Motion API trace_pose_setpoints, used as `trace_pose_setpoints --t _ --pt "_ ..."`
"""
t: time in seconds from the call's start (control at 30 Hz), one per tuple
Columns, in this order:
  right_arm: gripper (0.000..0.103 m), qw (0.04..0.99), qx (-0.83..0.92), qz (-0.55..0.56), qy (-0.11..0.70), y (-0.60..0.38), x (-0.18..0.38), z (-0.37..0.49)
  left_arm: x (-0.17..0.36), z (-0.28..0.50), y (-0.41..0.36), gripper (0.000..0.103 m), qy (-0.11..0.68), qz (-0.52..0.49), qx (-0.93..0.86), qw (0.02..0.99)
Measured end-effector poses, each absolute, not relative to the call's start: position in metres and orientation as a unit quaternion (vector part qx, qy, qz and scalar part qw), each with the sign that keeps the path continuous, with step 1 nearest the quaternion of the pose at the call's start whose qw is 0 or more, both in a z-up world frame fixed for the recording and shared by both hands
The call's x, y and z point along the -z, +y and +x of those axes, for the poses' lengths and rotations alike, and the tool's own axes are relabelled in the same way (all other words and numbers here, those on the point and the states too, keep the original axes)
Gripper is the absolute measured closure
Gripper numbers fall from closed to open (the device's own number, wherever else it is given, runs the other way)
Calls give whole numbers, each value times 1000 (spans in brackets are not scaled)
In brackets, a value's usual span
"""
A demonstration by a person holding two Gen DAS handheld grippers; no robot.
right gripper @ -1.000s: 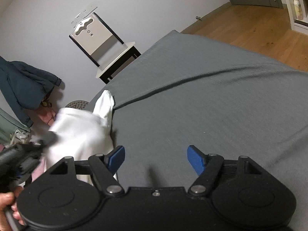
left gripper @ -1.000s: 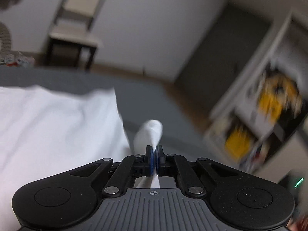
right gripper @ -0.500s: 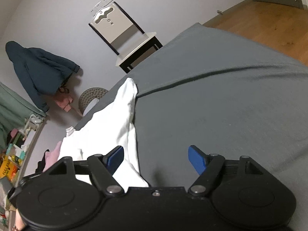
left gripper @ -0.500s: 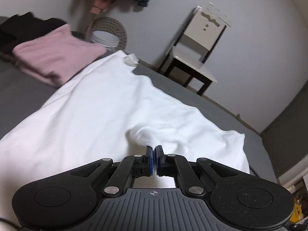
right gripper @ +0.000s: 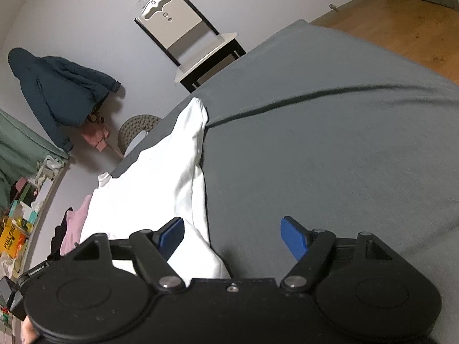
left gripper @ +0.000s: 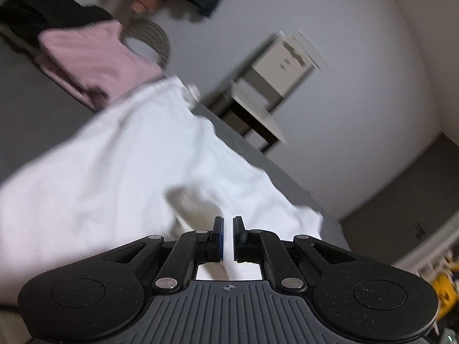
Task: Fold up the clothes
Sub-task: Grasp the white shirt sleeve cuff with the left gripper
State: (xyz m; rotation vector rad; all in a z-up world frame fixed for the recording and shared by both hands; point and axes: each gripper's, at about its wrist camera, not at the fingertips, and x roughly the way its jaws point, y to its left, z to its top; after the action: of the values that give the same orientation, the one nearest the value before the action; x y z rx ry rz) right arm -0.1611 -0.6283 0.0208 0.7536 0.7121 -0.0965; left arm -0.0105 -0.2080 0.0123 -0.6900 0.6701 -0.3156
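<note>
Left wrist view, blurred by motion: the left gripper (left gripper: 226,238) has its fingers (left gripper: 218,239) drawn almost together, a narrow gap between the blue pads, with white cloth visible in and below that gap; whether they actually pinch it I cannot tell for sure. The white garment (left gripper: 114,172) spreads ahead of the gripper across the grey bed (left gripper: 31,106), running away toward the far edge. Beside its far end lies a folded pink garment (left gripper: 94,60), with dark clothing (left gripper: 43,14) behind that. A round woven basket (left gripper: 152,34) and a white-backed chair (left gripper: 275,86) stand by the wall beyond the bed.

Right wrist view, sharp: the right gripper (right gripper: 232,236) holds its blue fingers (right gripper: 292,238) wide apart with nothing between them. It is over the bed (right gripper: 330,143), and the left finger lies over the near edge of the white garment (right gripper: 160,177), which stretches away to the left side of the grey sheet. A long crease crosses the sheet from the garment's far corner. A dark blue jacket (right gripper: 57,91) hangs on the wall, the chair (right gripper: 195,40) stands near the bed's far corner, and wooden floor (right gripper: 401,20) shows at upper right.
</note>
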Motion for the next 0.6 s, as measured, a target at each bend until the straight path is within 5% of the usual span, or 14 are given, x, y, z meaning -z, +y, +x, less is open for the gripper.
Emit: trace_pose_setpoints --t 0.13,0.2,0.23,0.33,0.37,0.43,0.5,0.53,0.6 --pt "30 867 43 356 346 -625 -21 -160 -6 -11 -214 75 330 -347 141 867" --pt "29 867 42 355 347 -625 -20 -160 -7 -9 -214 25 322 -351 114 872" --pt "29 867 42 354 348 -624 -20 -160 -7 -6 -213 16 316 -351 101 876" --pt "29 866 41 353 352 -624 -18 -159 -3 10 -215 13 324 -348 78 877" --pt "29 865 41 353 353 -624 -18 -159 -2 18 -216 13 334 -347 75 873" --pt "29 865 41 353 355 -624 -18 -158 0 29 -221 38 353 -348 75 865" --pt "29 865 41 353 355 -624 -17 -158 -3 38 -226 82 362 -347 78 862" --pt "29 865 41 353 355 -624 -17 -159 -6 41 -228 94 361 -353 86 859" --pt "29 865 40 353 355 -625 -17 -159 -20 43 -234 100 343 -360 117 860"
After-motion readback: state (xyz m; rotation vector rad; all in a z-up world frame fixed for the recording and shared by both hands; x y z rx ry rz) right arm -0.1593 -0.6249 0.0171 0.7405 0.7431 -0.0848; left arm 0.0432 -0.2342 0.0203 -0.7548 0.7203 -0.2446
